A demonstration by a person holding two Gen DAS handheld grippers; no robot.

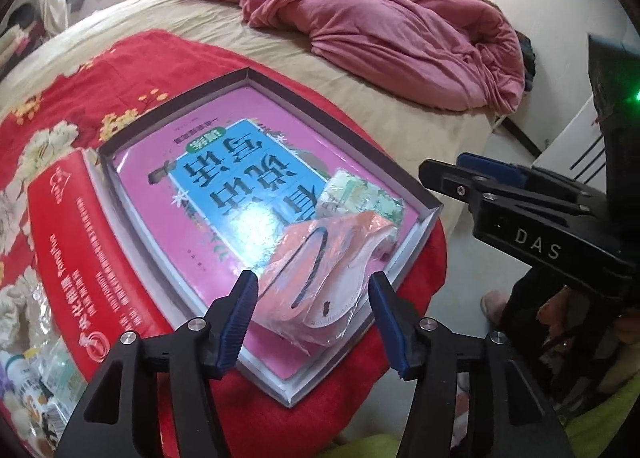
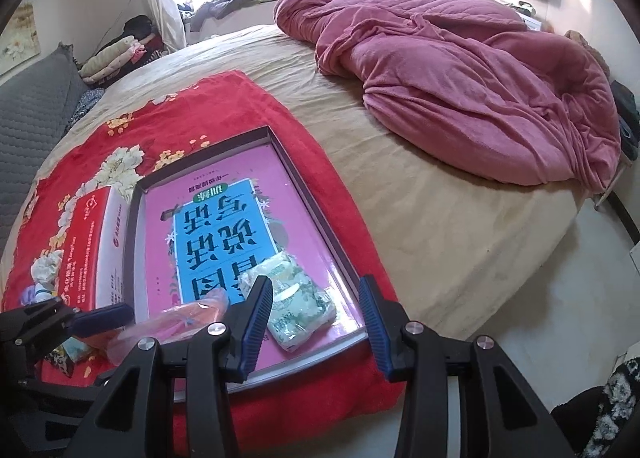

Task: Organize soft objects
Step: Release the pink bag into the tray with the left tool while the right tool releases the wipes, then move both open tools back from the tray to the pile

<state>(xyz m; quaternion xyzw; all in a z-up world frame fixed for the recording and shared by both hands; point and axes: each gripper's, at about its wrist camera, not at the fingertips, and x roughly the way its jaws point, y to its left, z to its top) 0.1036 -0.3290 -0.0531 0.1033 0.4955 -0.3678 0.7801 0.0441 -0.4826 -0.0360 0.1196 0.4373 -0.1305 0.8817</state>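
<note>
Left gripper open over orange packet (in tray).

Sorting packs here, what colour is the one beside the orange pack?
Pale green and white, floral pack; clearest in the right wrist view.

My right gripper covers the near edge of the green packet, and the pink packet behind it is blurred. I can't read the small print on the red box. The clutter at lower left is cut off.
</note>
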